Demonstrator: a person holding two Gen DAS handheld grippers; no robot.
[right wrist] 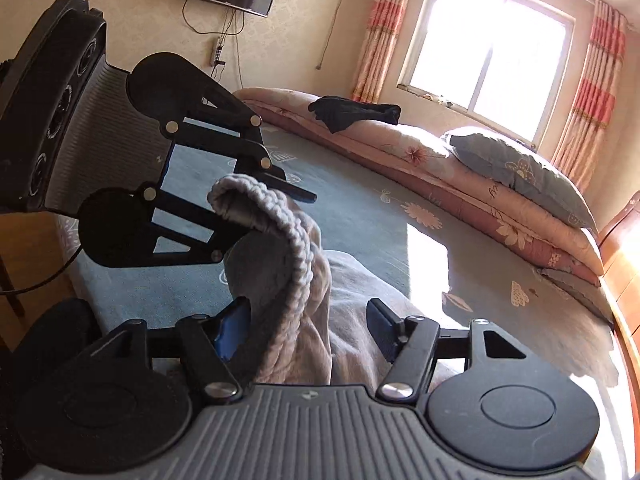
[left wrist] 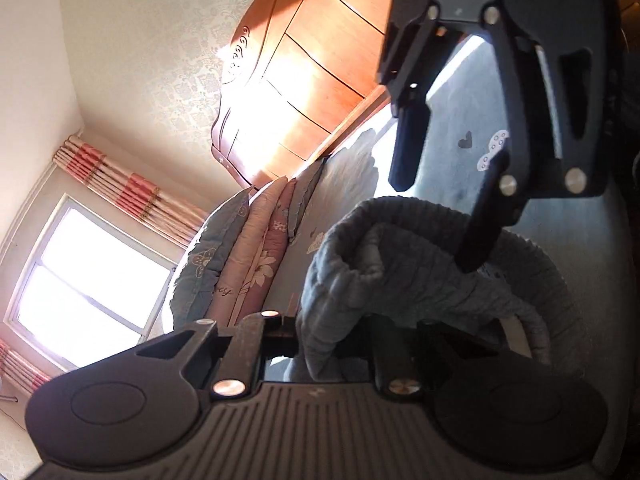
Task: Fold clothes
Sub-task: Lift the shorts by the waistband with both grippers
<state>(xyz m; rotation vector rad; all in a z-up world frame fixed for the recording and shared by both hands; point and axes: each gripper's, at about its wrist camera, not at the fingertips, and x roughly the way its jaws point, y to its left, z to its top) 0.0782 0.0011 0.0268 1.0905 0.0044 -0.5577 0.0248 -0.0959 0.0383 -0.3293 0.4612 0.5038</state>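
Left black two-finger gripper [right wrist: 256,196] reaches in from 9 o'clock in the right wrist view, jaws pinched tight on a fold of grey knit garment [right wrist: 280,240]. Right black two-finger gripper [right wrist: 308,328] has jaws spread wide, blue-padded fingers [right wrist: 230,330] at 7 o'clock, cloth draped loose between, not pressed.

L gripper [left wrist: 340,344] fingertips buried in grey knit garment [left wrist: 400,276] in left wrist view, so pads unseen; window [right wrist: 488,48] blown out by glare; dark clothing [right wrist: 352,114] on quilt too small to ID.
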